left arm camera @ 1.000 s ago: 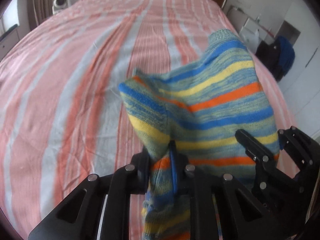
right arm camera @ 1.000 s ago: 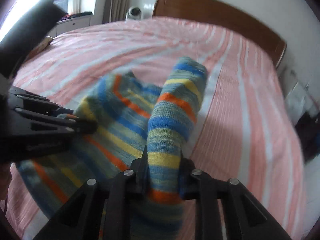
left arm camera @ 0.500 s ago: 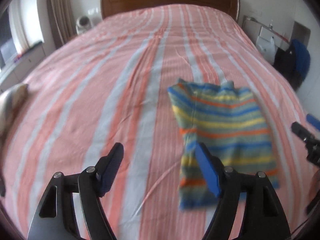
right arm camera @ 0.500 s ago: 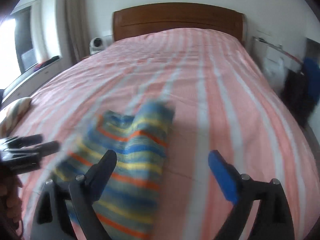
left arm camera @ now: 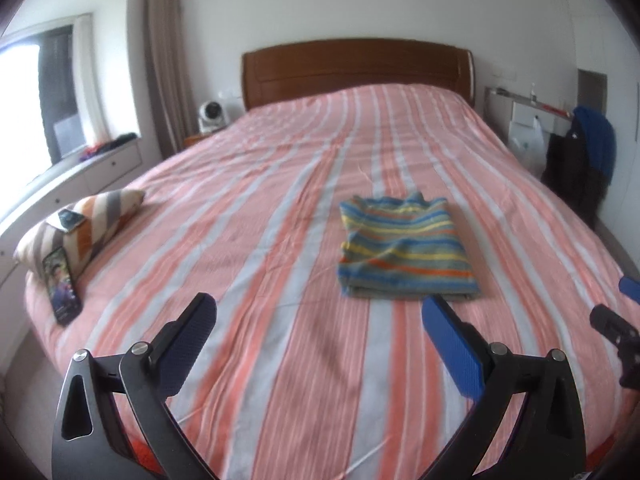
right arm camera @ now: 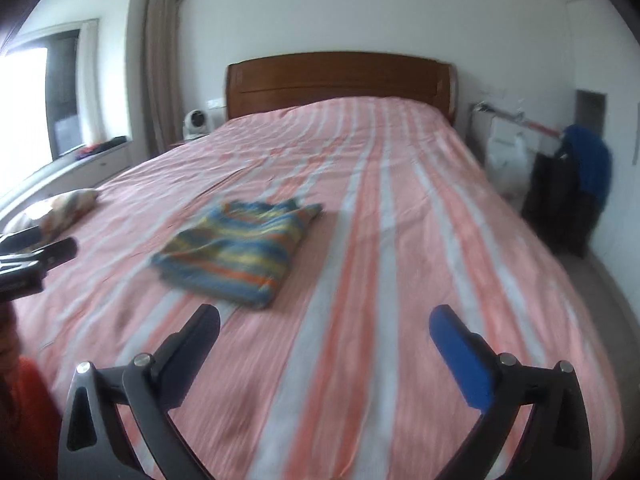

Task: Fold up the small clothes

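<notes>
A small knit garment with blue, yellow, orange and green stripes (left arm camera: 404, 246) lies folded into a flat rectangle on the pink-striped bed (left arm camera: 280, 208). It also shows in the right wrist view (right arm camera: 240, 252), left of centre. My left gripper (left arm camera: 318, 306) is open and empty, held back above the bed's near part, short of the garment. My right gripper (right arm camera: 324, 318) is open and empty, to the right of the garment and nearer than it. Its tip shows at the right edge of the left wrist view (left arm camera: 616, 324).
A striped pillow (left arm camera: 80, 224) lies at the bed's left edge with a phone (left arm camera: 62, 284) leaning on it and another on top. A wooden headboard (left arm camera: 356, 68) stands at the far end. A chair with dark and blue clothes (left arm camera: 580, 164) stands right of the bed.
Both grippers let go of the striped garment, opened wide and pulled back and up. The garment now lies folded on the bed, farther from both cameras.
</notes>
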A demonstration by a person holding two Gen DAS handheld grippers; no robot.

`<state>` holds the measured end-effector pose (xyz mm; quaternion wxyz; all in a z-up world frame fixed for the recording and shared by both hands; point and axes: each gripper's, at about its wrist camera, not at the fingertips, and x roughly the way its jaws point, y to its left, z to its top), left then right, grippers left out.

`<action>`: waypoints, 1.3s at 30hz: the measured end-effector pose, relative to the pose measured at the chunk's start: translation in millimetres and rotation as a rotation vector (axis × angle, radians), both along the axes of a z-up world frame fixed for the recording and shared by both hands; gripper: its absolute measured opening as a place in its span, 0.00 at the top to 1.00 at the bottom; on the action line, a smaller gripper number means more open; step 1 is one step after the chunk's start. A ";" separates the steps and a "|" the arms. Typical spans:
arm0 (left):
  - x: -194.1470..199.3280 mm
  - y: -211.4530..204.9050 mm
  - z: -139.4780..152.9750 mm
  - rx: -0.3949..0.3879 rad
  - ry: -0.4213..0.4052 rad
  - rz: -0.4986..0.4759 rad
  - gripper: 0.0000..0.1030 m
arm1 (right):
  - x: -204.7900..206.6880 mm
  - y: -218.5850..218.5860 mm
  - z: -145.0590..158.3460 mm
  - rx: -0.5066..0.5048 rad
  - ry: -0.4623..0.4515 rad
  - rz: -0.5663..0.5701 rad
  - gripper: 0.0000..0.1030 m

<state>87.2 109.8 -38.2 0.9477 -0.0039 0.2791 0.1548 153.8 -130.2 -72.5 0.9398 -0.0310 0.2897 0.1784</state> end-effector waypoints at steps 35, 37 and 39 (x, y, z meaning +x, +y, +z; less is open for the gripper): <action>-16.9 -32.0 2.4 -0.073 0.264 -0.048 0.00 | -46.9 39.1 25.2 -0.130 0.139 0.002 0.00; -16.5 -32.0 2.0 -0.064 0.269 -0.040 0.00 | -48.9 40.3 26.4 -0.142 0.130 0.007 0.00; -17.1 -31.5 2.0 -0.058 0.269 -0.031 0.00 | -50.9 42.1 27.4 -0.150 0.126 0.014 0.00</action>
